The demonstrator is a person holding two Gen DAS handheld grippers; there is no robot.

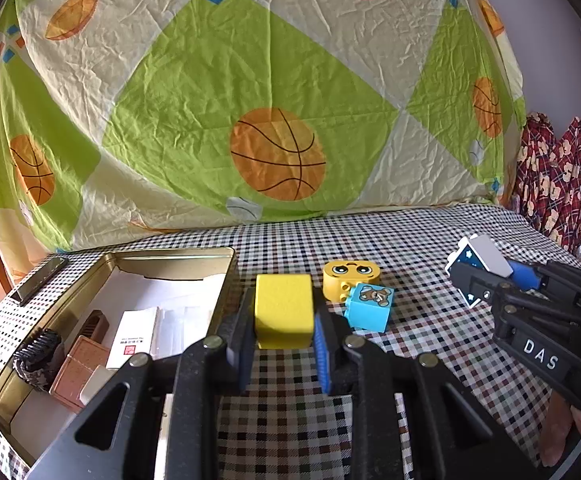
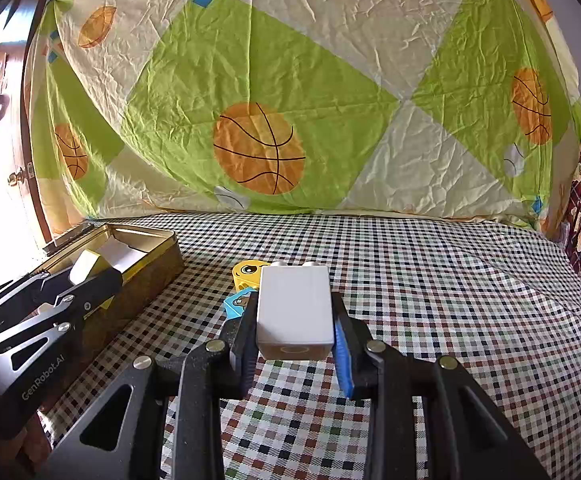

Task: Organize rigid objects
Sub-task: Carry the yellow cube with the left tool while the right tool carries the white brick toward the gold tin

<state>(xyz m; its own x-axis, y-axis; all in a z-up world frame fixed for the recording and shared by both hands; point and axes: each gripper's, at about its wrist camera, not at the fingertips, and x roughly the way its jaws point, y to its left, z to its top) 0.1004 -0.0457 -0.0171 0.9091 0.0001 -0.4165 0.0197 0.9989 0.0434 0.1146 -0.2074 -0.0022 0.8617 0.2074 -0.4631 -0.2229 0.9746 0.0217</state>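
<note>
The checked cloth [image 1: 410, 240] over the table is a soft matt weave, and the basketball-print sheet [image 1: 210, 100] hanging behind its far edge is thin, crumpled fabric with sharp creases. At the left edge sits a tin box [image 1: 178, 258] of gold-toned metal with a dull sheen on its rim, holding white paper or card. The yellow block [image 1: 284, 310] looks matt, almost velvety, while the white block [image 2: 295, 312], the yellow face brick [image 1: 350, 276] and the blue bear brick [image 1: 370, 306] are smooth, slightly glossy plastic; both grippers' frames are matt black with shiny metal rivets.
</note>
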